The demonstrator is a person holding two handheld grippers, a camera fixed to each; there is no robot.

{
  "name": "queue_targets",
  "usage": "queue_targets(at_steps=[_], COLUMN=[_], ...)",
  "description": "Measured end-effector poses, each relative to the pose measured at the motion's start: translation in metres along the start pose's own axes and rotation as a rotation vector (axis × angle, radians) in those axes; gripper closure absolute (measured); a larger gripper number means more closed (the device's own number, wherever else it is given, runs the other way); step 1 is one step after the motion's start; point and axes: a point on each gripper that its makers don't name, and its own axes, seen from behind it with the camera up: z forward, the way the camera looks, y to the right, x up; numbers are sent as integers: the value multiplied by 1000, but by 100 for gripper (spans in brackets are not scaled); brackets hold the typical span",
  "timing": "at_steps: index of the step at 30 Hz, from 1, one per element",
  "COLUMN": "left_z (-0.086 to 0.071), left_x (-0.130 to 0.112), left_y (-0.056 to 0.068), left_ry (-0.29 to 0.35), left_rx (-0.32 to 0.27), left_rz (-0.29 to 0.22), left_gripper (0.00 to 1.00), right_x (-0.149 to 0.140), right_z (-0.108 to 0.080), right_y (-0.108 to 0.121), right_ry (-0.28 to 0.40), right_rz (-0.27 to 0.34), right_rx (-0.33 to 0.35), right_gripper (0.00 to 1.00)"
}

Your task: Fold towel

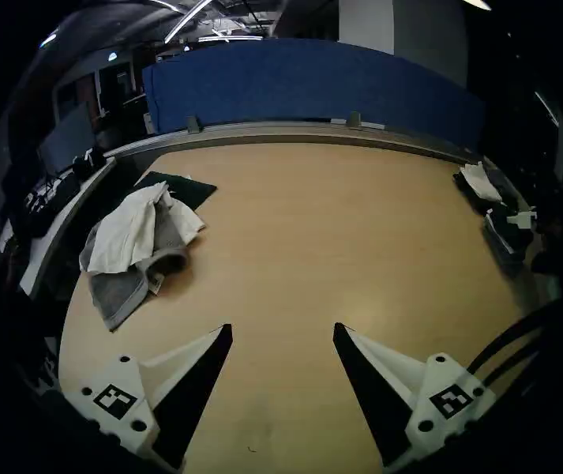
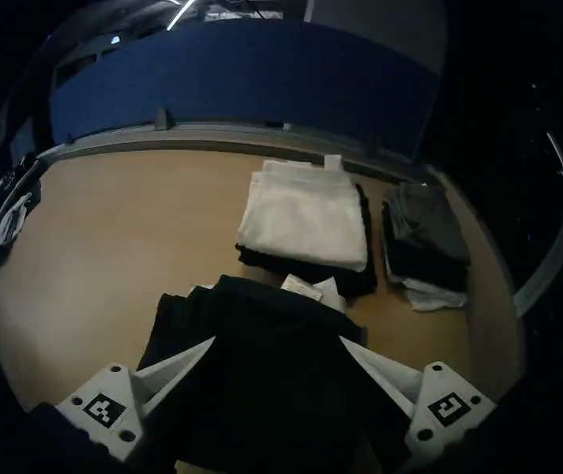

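right hand-held gripper (image 2: 277,340) | dark towel (image 2: 265,395) between its spread fingers

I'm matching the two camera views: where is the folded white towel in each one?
Left gripper view: the folded white towel is small, at the far right edge of the desk.
Right gripper view: it lies near the centre, on top of a dark stack.
Shared landmark: the blue partition along the desk's back edge.
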Motion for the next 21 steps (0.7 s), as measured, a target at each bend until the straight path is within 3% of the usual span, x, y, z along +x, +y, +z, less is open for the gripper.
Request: queue_targets(at_steps=[9,15,21], left_z=[-1,-3,-4], left_x=[1,5,7], left_y=[2,2,6], left_ry=[2,10,15], left_rx=[-4,-3,-11], left_rz=[2,2,4], left_gripper=[5,5,5], right_x=[7,26,20], right_z=[-6,-29,-50], right_y=[-1,-3,-3], right_ry=[20,90,112], right_rz=[-1,15,20], right_rx=[2,1,-6], right_gripper=[0,0,0])
